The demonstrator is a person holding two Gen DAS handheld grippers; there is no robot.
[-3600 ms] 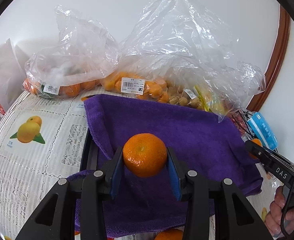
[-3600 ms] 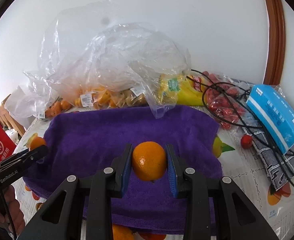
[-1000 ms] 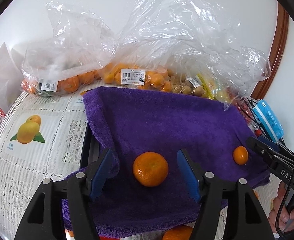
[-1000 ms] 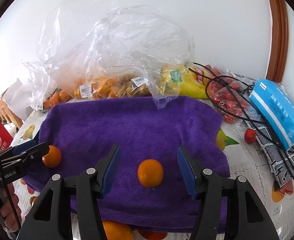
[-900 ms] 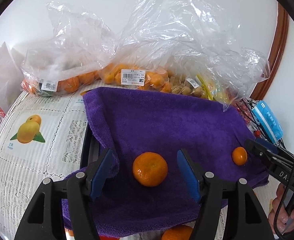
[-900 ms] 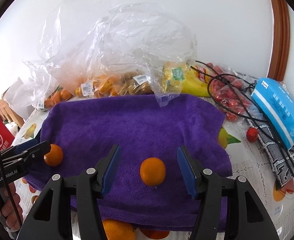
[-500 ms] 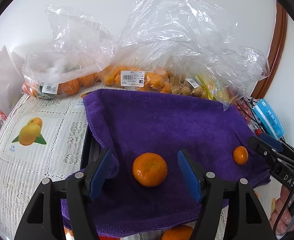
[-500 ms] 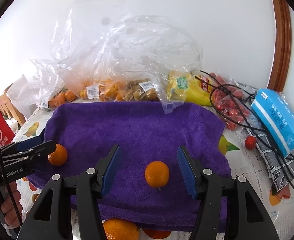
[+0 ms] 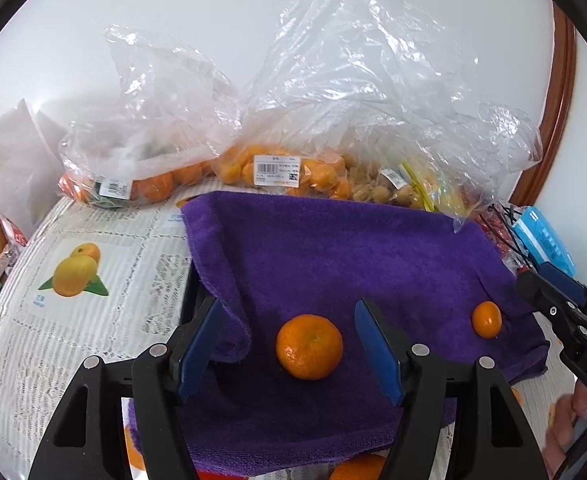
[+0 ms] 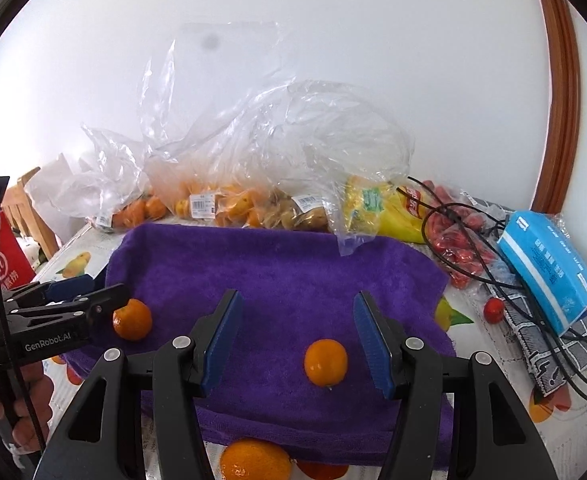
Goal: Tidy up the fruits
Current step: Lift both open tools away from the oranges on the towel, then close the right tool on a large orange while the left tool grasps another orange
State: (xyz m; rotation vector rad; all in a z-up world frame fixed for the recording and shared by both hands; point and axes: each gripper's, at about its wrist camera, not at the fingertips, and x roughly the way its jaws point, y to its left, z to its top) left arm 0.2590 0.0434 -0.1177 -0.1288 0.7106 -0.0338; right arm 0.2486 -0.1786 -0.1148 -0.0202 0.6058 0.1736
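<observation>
Two oranges lie released on the purple towel (image 9: 333, 248); each hand-held gripper, left (image 9: 289, 350) and right (image 10: 297, 340), gapes empty. Next probably fetches the loose orange (image 10: 253, 462) at the bottom edge.

the left gripper (image 9: 289, 346) hangs over the near part of a purple towel (image 9: 333, 252), its blue pads wide apart, with a mandarin (image 9: 309, 346) lying on the towel between them, untouched. a smaller mandarin (image 9: 486, 319) lies near the towel's right edge, just beside the tip of the right gripper (image 9: 549, 300). clear plastic bags of fruit (image 9: 277, 168) line the far edge of the table (image 9: 93, 320).
</observation>
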